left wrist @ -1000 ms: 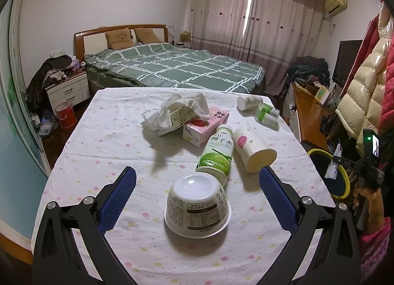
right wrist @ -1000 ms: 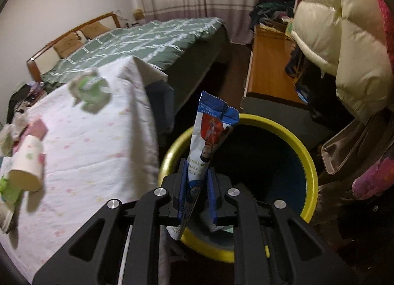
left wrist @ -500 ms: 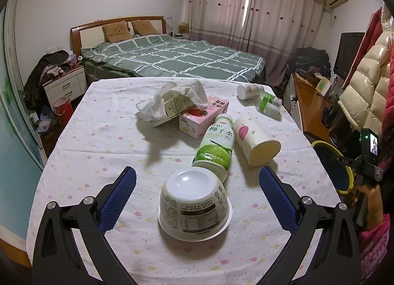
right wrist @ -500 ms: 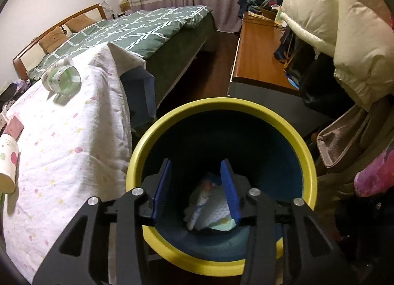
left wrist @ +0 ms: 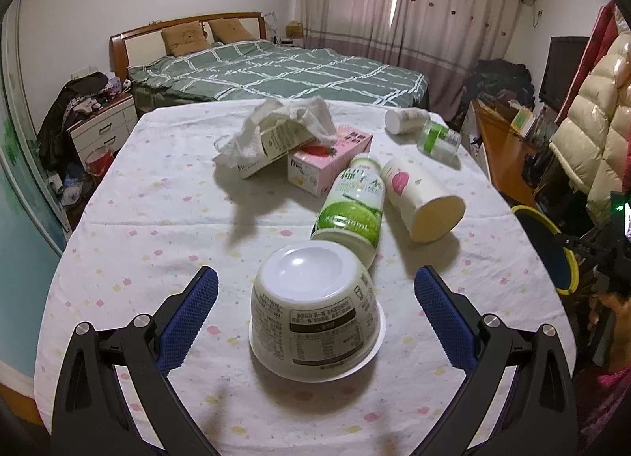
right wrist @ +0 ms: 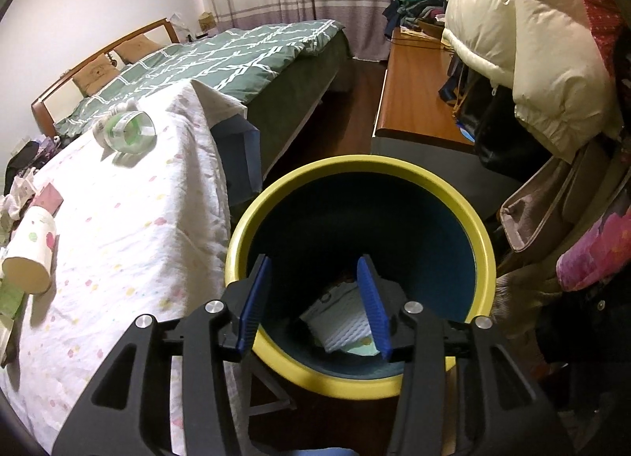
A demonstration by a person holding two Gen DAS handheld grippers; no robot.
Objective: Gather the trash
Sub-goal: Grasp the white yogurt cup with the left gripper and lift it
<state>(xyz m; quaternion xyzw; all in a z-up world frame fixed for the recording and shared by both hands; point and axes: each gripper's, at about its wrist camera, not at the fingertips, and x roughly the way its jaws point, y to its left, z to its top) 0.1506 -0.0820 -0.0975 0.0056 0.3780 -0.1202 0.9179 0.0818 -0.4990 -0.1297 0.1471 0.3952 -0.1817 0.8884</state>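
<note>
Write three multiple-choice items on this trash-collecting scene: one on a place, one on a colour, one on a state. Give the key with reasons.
1. Where does the upturned white bowl sit?
A. in the bin
B. on the table between the left tool's fingers
C. on the bed

2. What colour is the bin's rim?
A. yellow
B. red
C. white

3. How is the right tool?
A. shut on a wrapper
B. shut on a cup
C. jaws apart and holding nothing

Key: 1 B, the left tool frames the bowl on the spotted cloth. 2 A, a yellow ring tops the dark bin. 3 C, its jaws are opening with nothing between them, and the wrapper lies at the bin's bottom.
</note>
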